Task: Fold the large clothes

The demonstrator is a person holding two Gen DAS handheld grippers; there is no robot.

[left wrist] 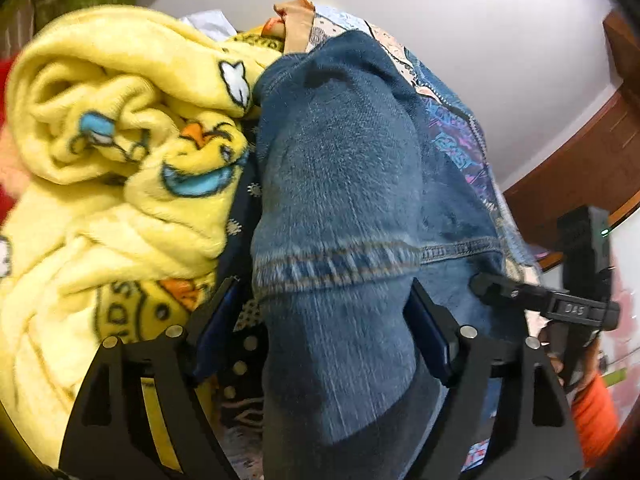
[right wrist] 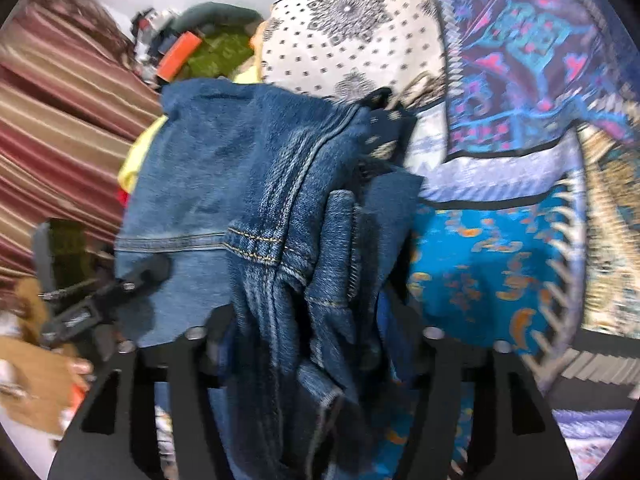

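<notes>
now jeans (left wrist: 340, 168) between both parted grippers

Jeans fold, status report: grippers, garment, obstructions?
Left gripper open, astride jeans. Right gripper open, denim bunched between. Yellow fleece blanket crowding alongside.

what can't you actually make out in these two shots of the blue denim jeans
- Left wrist view: the blue denim jeans are motion-blurred and run off the bottom edge; their full shape is hidden.
- Left wrist view: the yellow fleece cartoon blanket covers whatever lies beneath.
- Right wrist view: bunched denim hides the right gripper pads; grip unclear.
- Right wrist view: the patterned blue bedspread is blurred.
</notes>
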